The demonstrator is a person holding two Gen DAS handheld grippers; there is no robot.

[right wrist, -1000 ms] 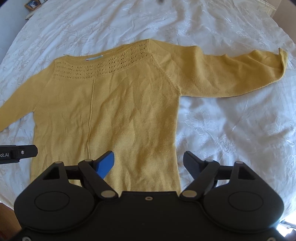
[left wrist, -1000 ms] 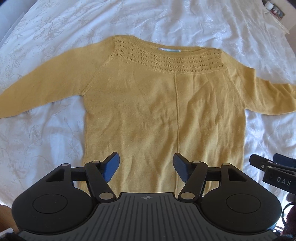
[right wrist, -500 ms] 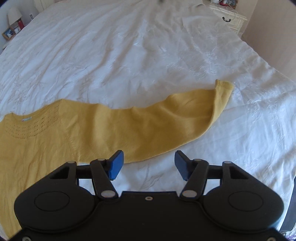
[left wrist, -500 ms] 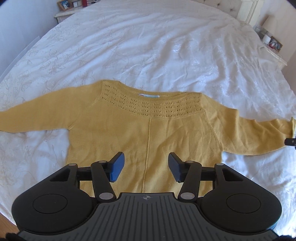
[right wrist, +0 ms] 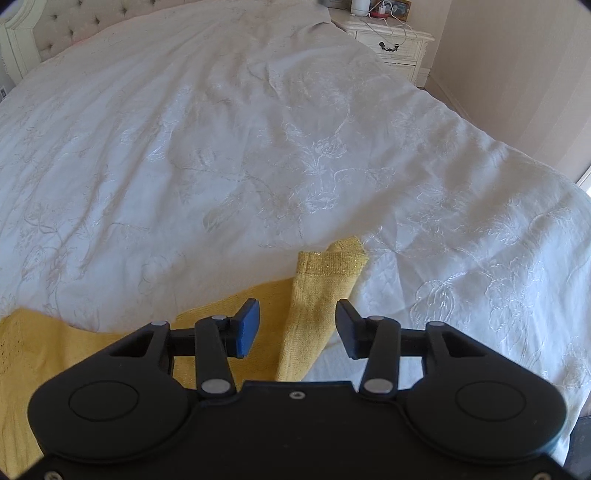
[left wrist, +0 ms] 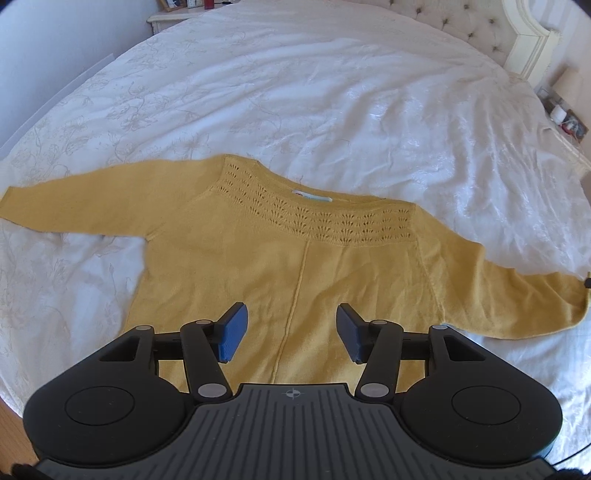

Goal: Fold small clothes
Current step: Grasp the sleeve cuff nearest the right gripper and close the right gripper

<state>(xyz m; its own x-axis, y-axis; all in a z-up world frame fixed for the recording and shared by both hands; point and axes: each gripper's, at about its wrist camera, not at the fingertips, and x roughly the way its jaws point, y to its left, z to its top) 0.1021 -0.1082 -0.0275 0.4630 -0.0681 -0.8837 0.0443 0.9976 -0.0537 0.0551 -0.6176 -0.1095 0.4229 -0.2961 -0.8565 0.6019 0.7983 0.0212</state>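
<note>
Covering nearly everything in both views was a white embroidered bedspread, floral stitching all over it, wrinkled but flat. A tufted headboard stood at the far end, with a cream nightstand at one far corner carrying cables and small items, and another bedside table at the other far corner.

The mustard-yellow knit sweater lay face up near the foot edge of the bed, body flat, both sleeves stretched out to the sides. Openwork yoke ran across the neckline, a light label just visible inside the collar, and a centre seam ran down the front. Left-hand sleeve lay straight out on the bedspread. Right-hand sleeve ended in a cuff that was turned up, with one corner folded over.

The left gripper hung over the lower middle of the sweater body, pitched steeply down, jaws spread about halfway and not moving, nothing pinched. The centre seam showed through the gap; could not tell if the pads touched the knit.

The right gripper sat over the end of the right-hand sleeve, also pitched down. Its jaws were closing, with the sleeve fabric lined up in the gap between them, cuff just beyond the fingertips. Pads were still clear of the fabric on both sides, so no grip yet.
</note>
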